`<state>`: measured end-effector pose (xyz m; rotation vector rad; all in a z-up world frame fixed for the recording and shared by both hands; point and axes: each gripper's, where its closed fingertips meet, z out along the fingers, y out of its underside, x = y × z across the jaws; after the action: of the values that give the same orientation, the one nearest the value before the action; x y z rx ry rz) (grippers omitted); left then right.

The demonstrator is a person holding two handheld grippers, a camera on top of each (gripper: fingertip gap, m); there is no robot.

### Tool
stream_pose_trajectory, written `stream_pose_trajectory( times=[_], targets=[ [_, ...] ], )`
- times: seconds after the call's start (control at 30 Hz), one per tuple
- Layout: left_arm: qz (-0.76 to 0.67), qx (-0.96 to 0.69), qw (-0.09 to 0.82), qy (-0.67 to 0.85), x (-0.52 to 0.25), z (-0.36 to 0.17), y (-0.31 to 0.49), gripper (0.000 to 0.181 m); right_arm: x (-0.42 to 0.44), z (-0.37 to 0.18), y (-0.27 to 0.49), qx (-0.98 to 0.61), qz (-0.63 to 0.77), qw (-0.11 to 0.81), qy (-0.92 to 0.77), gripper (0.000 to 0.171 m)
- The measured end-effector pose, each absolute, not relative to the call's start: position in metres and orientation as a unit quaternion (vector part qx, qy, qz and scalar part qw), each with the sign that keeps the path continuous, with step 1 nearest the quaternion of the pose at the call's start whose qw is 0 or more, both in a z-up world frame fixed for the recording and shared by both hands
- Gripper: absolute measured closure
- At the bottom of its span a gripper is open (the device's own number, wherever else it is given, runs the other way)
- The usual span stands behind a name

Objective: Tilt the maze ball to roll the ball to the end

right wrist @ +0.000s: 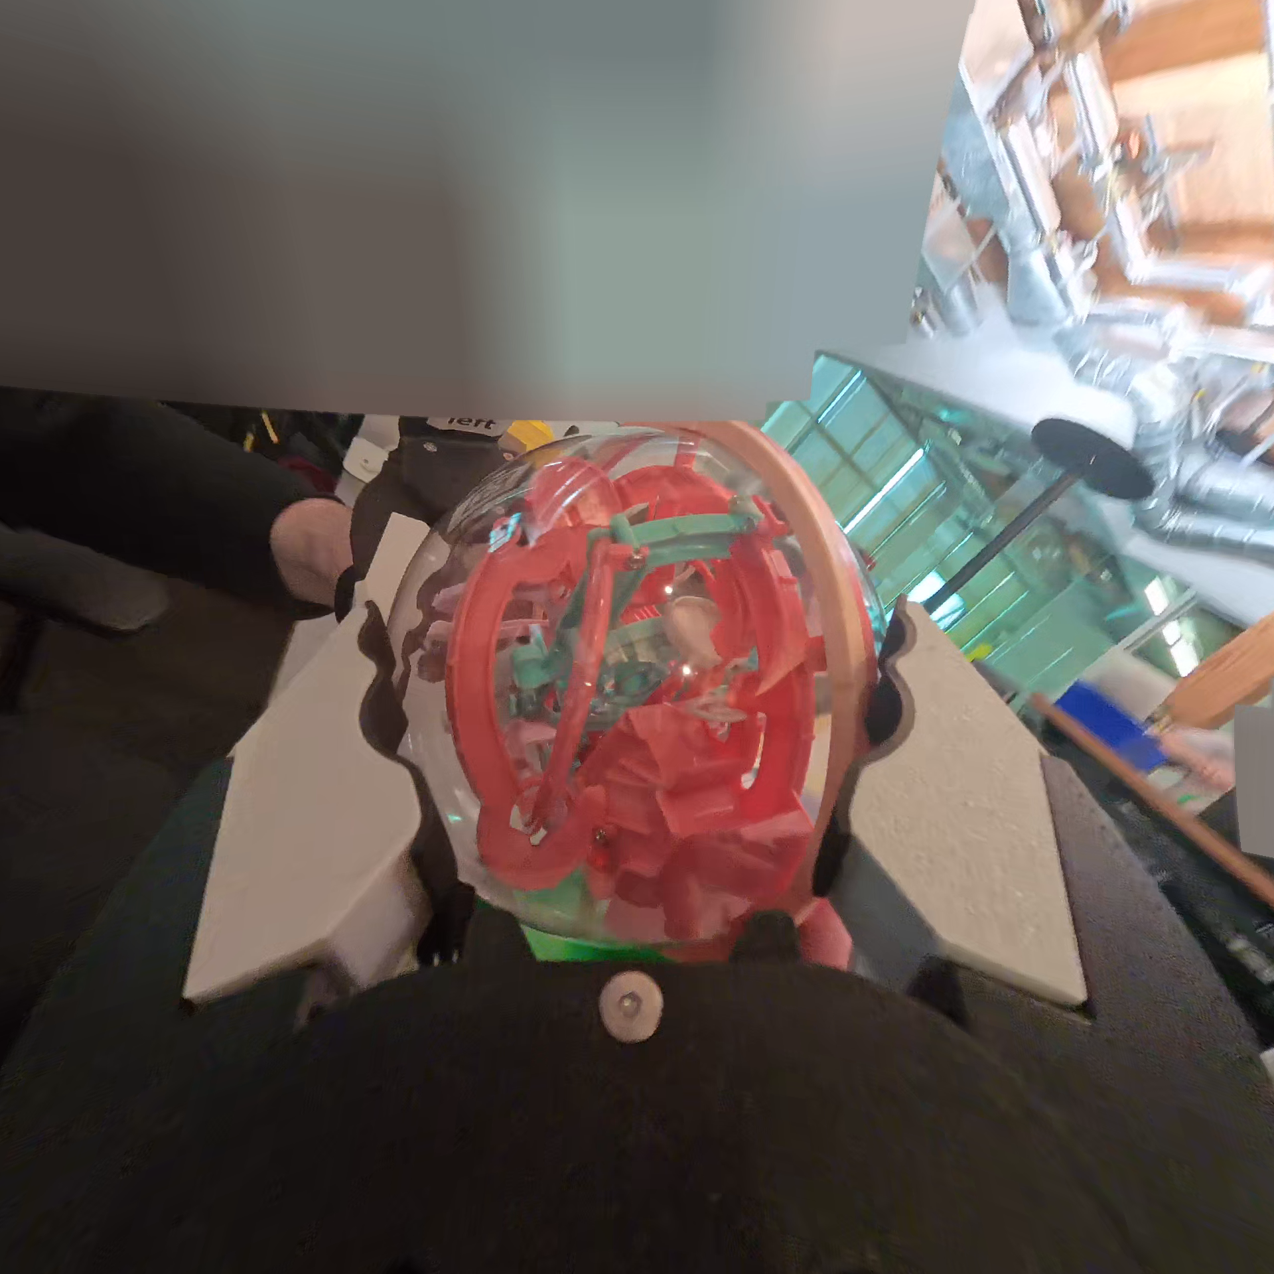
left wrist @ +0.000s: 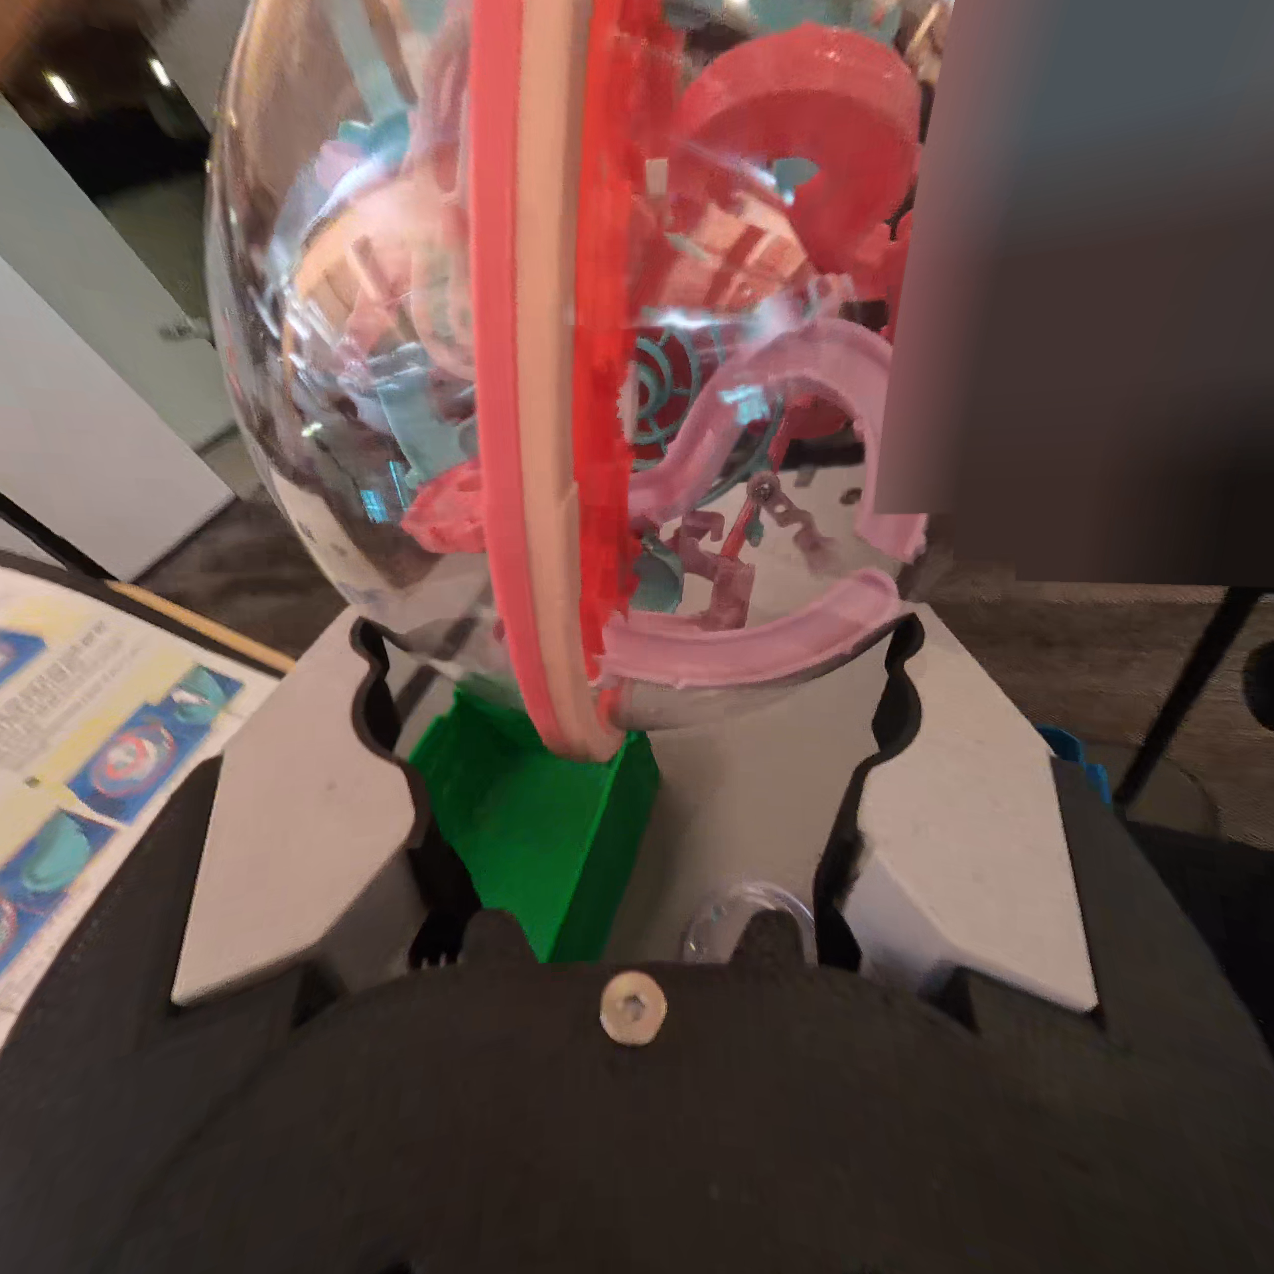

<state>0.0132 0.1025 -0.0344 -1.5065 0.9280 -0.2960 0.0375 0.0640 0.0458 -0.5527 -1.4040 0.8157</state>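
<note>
The maze ball [left wrist: 386,289] is a clear sphere with red, pink and teal tracks inside and a pink-and-beige ring around it. It is held in the air between both grippers. My left gripper [left wrist: 638,655] has its two white fingers spread wide, with the tips against the sphere's near side. A green block [left wrist: 544,834] sits between the fingers under the ring. A small grey ball [left wrist: 764,491] rests on a thin track inside. My right gripper [right wrist: 634,655] clamps the maze ball [right wrist: 620,689] between its pads from the opposite side.
A printed leaflet [left wrist: 103,758] lies on a table at the left. A black table leg [left wrist: 1186,689] stands at the right. In the right wrist view a hand [right wrist: 310,551] in a dark sleeve holds the other gripper behind the sphere. A glass railing [right wrist: 965,538] is at the right.
</note>
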Motion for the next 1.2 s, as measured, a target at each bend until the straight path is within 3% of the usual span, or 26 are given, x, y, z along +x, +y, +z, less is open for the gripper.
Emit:
stream_pose_trajectory(
  times=[0.3, 0.57, 0.93, 1.2],
  targets=[
    [0.025, -0.512, 0.725, 0.459, 0.027, 0.050, 0.074, 0.043, 0.060, 0.105, 0.001, -0.074, 0.198, 0.729, -0.651, 0.036],
    [0.150, -0.442, 0.730, 0.499, 0.039, 0.112, 0.043, 0.043, 0.089, 0.142, -0.015, -0.026, 0.231, 0.779, -0.583, 0.037],
    [0.239, -0.457, 0.673, 0.530, 0.042, 0.103, 0.027, 0.043, 0.098, 0.117, 0.001, -0.070, 0.307, 0.783, -0.537, 0.037],
    [0.187, -0.514, 0.636, 0.544, 0.041, 0.083, 0.034, 0.044, 0.092, 0.096, 0.022, -0.158, 0.401, 0.743, -0.512, 0.038]
  ],
)
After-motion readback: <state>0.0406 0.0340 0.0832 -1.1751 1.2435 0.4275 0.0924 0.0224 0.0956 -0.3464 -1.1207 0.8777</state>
